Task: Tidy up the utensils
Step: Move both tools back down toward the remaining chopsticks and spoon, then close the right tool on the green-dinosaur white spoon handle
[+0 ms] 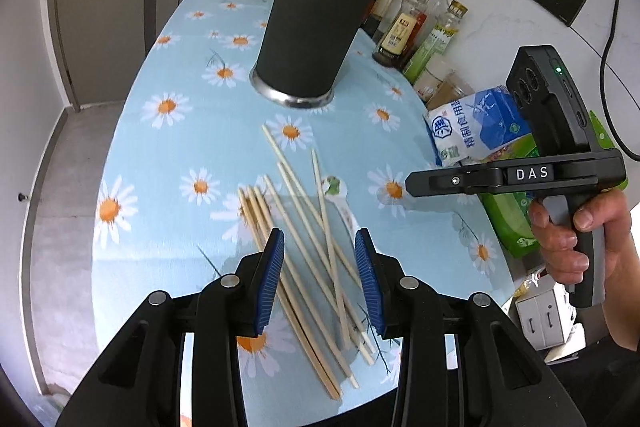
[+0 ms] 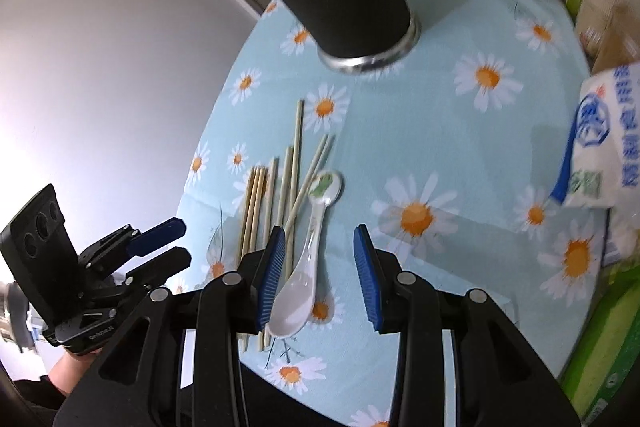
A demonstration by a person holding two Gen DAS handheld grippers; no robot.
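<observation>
Both claws stand partly open and hold nothing. The left claw (image 1: 320, 279) hangs over the heap of chopsticks (image 1: 304, 267), which lie crossed on the table (image 1: 168, 163), fanned at several angles between and below its blue pads. The likely trouble is that a close here would catch only some sticks, or lever the crossed ones so they scatter or roll toward the table edge. The right claw (image 2: 318, 275) hovers above the white spoon (image 2: 304, 267); the spoon's bowl lies close by its left pad, off-centre, so a pinch could nudge the spoon sideways into the chopsticks beside it. Beyond both stands the dark holder (image 1: 312, 35), upright, well apart from the heap, with a pale utensil already showing at its rim.
</observation>
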